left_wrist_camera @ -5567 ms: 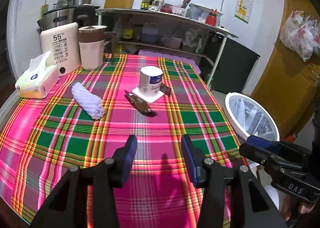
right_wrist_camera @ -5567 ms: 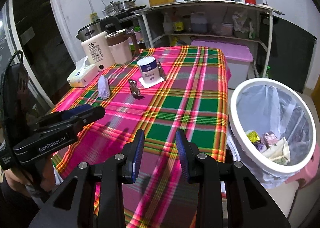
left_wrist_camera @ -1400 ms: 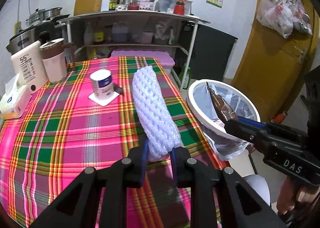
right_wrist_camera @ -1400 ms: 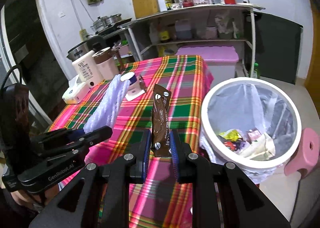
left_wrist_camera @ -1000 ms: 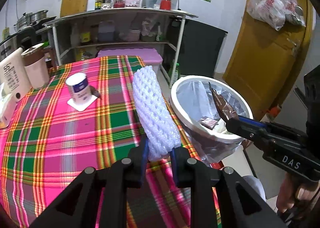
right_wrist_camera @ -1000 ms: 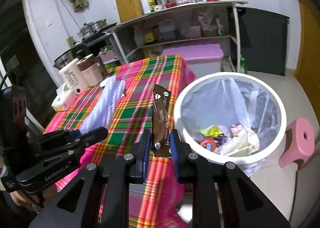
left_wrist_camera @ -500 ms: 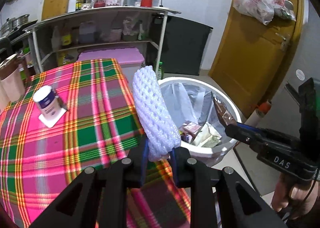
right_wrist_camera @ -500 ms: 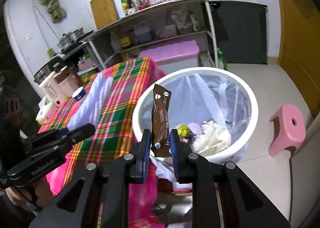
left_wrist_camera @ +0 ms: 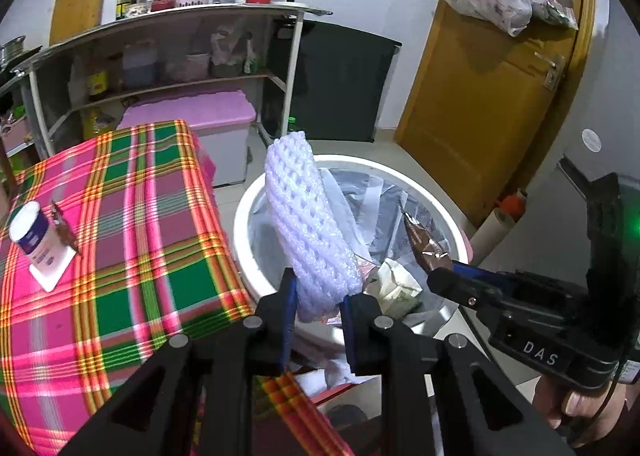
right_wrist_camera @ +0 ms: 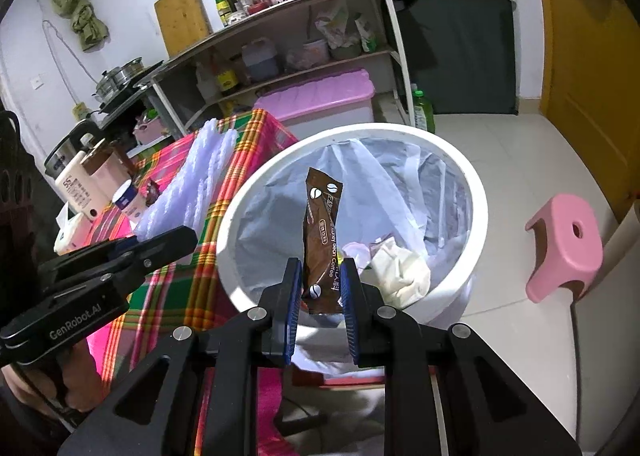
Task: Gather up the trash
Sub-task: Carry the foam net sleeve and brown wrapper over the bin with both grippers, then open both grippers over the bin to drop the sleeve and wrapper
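The left tool (left_wrist_camera: 316, 296) is clamped on the lower end of a white foam net sleeve (left_wrist_camera: 308, 224), which stands up from between its blue pads and leans toward 11 o'clock in the left wrist view, its upper part in front of the near rim of the white trash bin (left_wrist_camera: 240, 224). The right tool (right_wrist_camera: 319, 292) grips a brown coffee sachet (right_wrist_camera: 320, 232) by its bottom edge; the sachet rises nearly upright, toward 12 o'clock, over the bin's open mouth. The bin (right_wrist_camera: 476, 216) is lined with a clear plastic bag and already contains crumpled paper (right_wrist_camera: 400, 272) and other wrappers. It stands on the floor just beside the table's corner, at 3 o'clock from the plaid tablecloth (left_wrist_camera: 120, 216) in the left view. On the cloth, at 9 o'clock, a small white can (left_wrist_camera: 34, 232) rests on a white coaster. A pink stool (right_wrist_camera: 564, 240) stands on the floor at 3 o'clock from the bin in the right view.
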